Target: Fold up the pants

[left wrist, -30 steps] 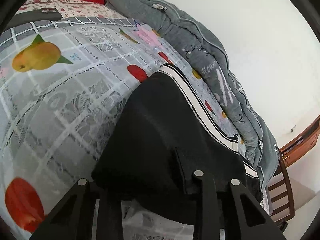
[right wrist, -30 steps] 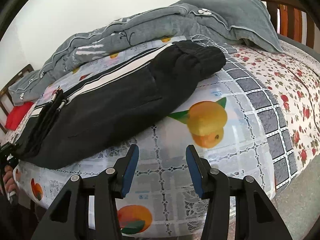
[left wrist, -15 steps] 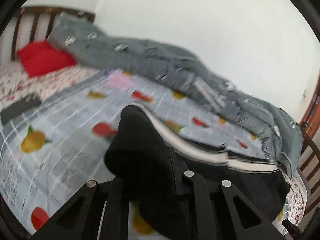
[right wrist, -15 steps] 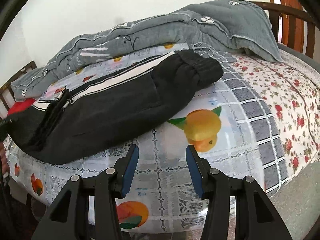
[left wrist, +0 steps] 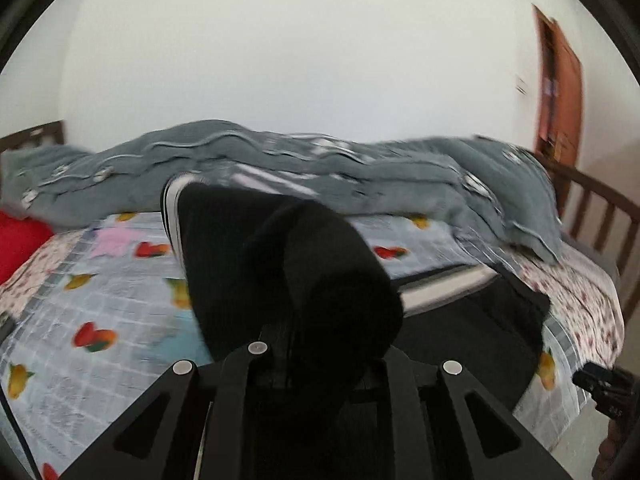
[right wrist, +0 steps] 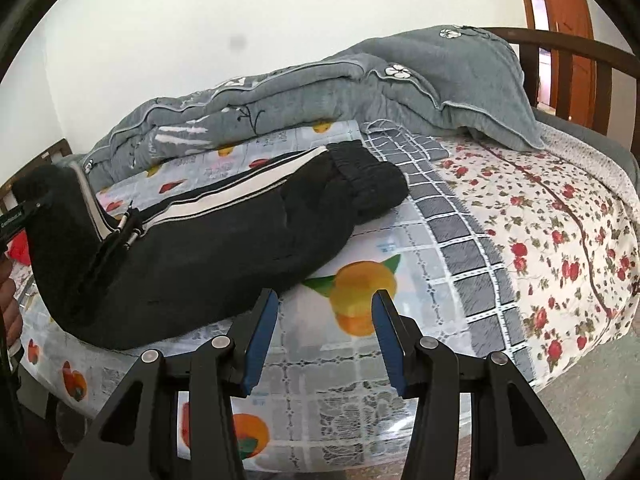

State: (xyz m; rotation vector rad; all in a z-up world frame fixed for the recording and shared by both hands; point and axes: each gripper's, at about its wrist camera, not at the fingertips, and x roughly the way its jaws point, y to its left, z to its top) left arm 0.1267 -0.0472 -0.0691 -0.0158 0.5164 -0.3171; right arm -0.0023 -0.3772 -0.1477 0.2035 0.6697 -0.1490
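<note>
Left tongs (left wrist: 316, 344) lift pants (right wrist: 208, 248) beside quilt (right wrist: 360, 84)

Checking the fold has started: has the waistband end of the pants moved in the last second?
Yes. In the right wrist view the pants' waistband end, flat a second ago, now stands raised off the fruit-print cloth.

**Black gripper frames, blue finger pads**

The right gripper (right wrist: 323, 330) is built of matte black triangular struts, fastened with round silver screws. Blue pads are fitted to the inner faces of its fingers (right wrist: 262, 338). The left gripper (left wrist: 320, 344) is made of matching black struts with silver screws.
</note>
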